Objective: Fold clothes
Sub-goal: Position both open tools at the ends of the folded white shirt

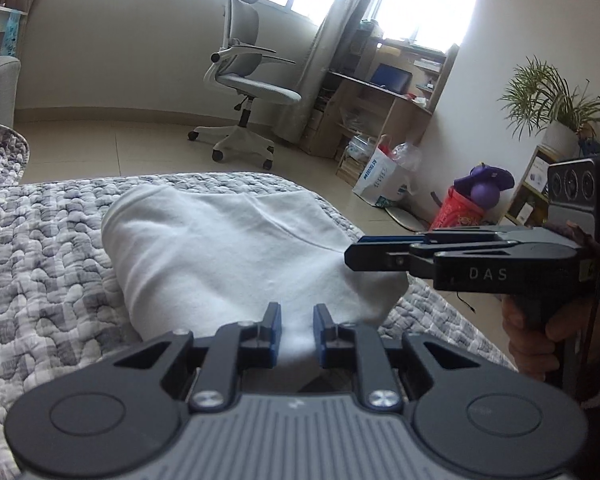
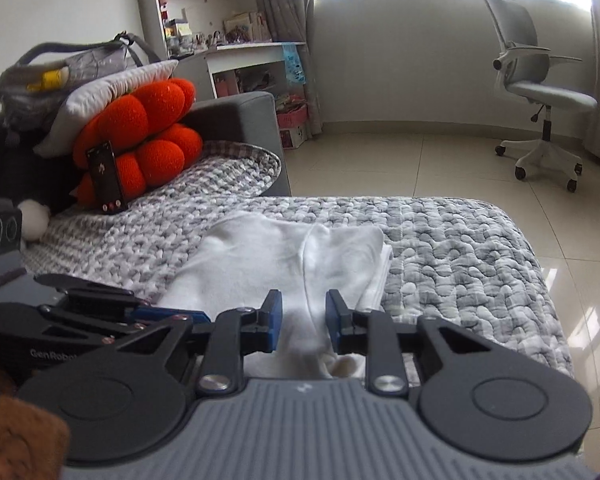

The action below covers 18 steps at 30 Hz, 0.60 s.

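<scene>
White garment (image 1: 228,256) lies partly folded on the grey quilted cover (image 1: 40,264), near edge bunched up toward both tools. Left gripper (image 1: 297,334): jaws a narrow gap apart, white cloth fills the gap; can't tell if it's actually pinched. Right gripper (image 2: 303,322): jaws slightly wider, cloth between them too, grip also unclear. Left view only: right gripper from the side, held by a hand (image 1: 540,340), plus the potted plant (image 1: 556,108) far right. Right view only: orange cushion (image 2: 140,136) and a phone (image 2: 107,178) leaning on it, far left. Office chair (image 1: 246,80) shows in both.
</scene>
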### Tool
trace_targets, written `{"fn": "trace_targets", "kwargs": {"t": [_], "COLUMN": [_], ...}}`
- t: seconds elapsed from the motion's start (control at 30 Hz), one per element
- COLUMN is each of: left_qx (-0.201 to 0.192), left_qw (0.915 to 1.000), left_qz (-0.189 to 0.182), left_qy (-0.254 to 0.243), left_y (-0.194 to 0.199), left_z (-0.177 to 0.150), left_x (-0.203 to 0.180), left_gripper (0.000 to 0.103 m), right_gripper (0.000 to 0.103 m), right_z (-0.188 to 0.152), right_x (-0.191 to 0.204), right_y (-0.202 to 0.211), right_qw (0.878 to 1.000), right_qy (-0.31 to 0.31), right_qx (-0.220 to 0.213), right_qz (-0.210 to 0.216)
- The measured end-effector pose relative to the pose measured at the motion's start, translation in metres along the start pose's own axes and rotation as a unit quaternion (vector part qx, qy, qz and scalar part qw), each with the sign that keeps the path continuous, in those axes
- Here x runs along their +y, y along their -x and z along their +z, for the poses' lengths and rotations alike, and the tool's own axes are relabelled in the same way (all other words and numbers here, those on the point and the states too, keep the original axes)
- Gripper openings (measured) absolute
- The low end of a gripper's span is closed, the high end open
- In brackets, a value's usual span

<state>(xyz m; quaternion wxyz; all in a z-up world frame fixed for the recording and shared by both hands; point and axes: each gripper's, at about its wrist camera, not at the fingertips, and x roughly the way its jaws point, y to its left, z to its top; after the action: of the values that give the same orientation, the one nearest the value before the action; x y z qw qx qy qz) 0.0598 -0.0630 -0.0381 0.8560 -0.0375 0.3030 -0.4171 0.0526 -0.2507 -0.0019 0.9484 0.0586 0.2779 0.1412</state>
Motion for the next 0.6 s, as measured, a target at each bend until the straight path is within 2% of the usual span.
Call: {"fn": "trace_targets", "kwargs": {"t": [0.23,0.33,0.5,0.6], "left_qx": [0.008,0.024,0.049,0.033], "left_qw": [0.9998,0.9992,0.9972,0.9981], "left_qz": [-0.009,-0.024,-0.042,-0.043], "left_qy": [-0.015,-0.019,-0.038,-0.029], "left_y": [0.003,0.004,0.010,0.020], "left_z": [-0.003,-0.002,-0.003,0.001], "left_x": [-0.001,0.000,-0.003,-0.001], "left_gripper": [0.017,0.017,0.017,0.017], "right_gripper": [0.028,0.028,0.031,0.033], "right_z": [-0.015,-0.016,-0.015,-0.010], "right_x": [-0.012,-0.014,-0.016,-0.020], "right_y": [0.000,0.002,0.006,0.016], "right_qw": [0.999,0.999,0.999,0.999], "right_qy": [0.008,0.001,-0.005,-0.024], "right_qx": [0.033,0.034,0.029,0.000], "right_qz": [0.009,0.016,0.030,0.033]}}
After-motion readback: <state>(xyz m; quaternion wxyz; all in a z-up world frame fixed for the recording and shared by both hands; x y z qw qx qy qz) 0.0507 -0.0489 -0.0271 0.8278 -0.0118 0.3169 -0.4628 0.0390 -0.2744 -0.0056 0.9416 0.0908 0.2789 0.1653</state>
